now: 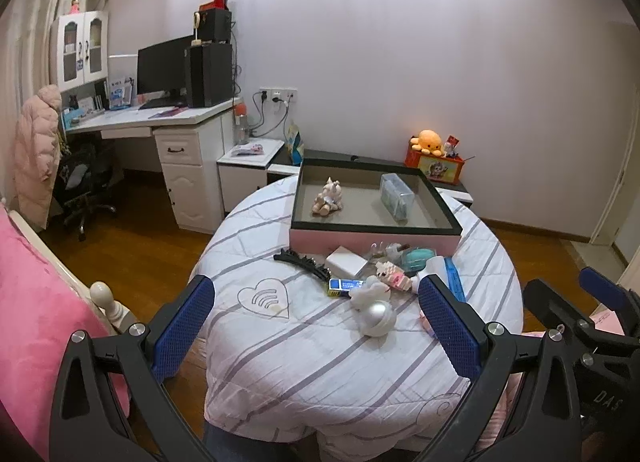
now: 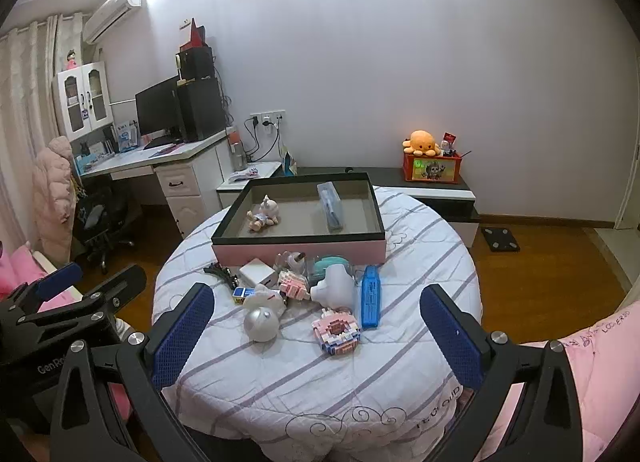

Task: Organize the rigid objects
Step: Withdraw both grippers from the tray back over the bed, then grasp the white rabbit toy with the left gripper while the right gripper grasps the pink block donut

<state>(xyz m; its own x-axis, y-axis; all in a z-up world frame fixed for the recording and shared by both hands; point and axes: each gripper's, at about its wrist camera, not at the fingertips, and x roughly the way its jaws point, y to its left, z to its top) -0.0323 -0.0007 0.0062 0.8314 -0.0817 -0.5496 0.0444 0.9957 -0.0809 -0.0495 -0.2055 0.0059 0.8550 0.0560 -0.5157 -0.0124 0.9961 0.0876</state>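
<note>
striped table (image 2: 320, 374); both tools (image 1: 316, 326) (image 2: 316, 330) agape, empty

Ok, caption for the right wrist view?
Open right gripper facing cluttered toys before a tray holding a doll.

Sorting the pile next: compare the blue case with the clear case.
The blue case is opaque and lies on the quilt outside the tray; the clear case is see-through and already lies inside the tray. Both are long, narrow boxes lying flat.
</note>
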